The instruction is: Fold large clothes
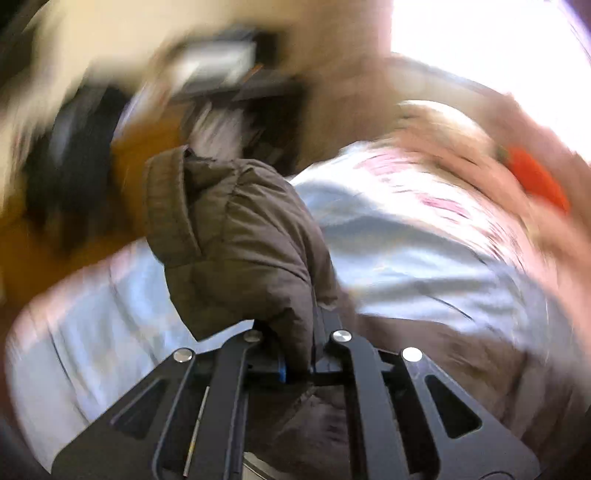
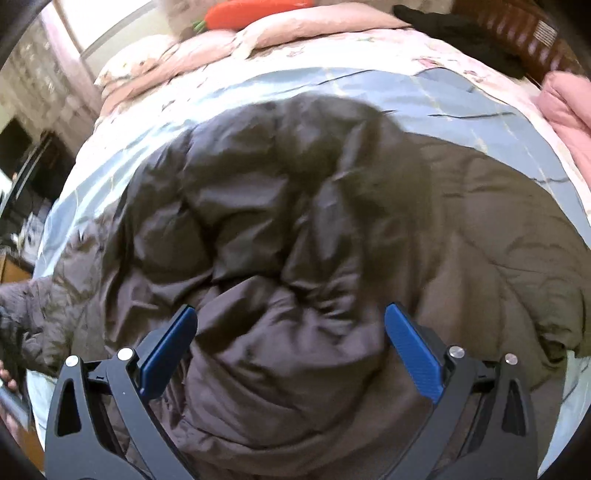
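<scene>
The left tool (image 1: pixel 295 365) is clenched on a fold of the brown padded jacket (image 1: pixel 236 236), and the pinched part, which looks like a sleeve with a cuff, stands up from between its fingers in the left wrist view (the background there is badly smeared by blur). The right tool (image 2: pixel 290 354) hangs released above the jacket (image 2: pixel 295 240), its blue pads (image 2: pixel 168 350) spread wide to either side of a rumpled bulge of the cloth and touching nothing that I can make out. The jacket lies spread over the pale blue bedspread (image 2: pixel 461 99) of a bed, filling most of the near and middle part. At the far end rest pink bedding (image 2: pixel 295 29) and an orange carrot-shaped cushion (image 2: pixel 251 13); a dark garment (image 2: pixel 461 33) lies far right.
</scene>
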Demonstrator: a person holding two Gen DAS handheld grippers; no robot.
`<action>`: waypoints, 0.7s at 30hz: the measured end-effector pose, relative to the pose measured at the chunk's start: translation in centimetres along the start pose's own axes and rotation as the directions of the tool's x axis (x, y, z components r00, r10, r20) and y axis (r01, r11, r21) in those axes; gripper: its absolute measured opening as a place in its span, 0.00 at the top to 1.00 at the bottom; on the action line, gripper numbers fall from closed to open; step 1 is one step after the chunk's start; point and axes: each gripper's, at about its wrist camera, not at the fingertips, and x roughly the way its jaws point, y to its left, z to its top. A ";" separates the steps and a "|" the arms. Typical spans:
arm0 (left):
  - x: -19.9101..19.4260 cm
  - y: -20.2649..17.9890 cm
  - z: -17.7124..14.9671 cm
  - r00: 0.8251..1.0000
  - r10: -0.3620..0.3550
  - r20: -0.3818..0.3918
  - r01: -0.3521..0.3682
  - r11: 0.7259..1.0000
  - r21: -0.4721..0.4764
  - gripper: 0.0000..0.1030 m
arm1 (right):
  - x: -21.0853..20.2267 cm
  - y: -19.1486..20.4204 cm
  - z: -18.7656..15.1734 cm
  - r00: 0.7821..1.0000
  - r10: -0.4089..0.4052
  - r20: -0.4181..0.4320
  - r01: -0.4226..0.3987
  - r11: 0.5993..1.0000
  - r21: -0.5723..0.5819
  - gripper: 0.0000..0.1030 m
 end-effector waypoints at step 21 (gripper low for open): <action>-16.0 -34.1 -21.7 0.814 -0.511 -0.276 0.549 0.520 0.655 0.92 | -4.6 -19.7 -6.0 0.974 -0.226 -0.018 0.212 0.879 0.426 0.01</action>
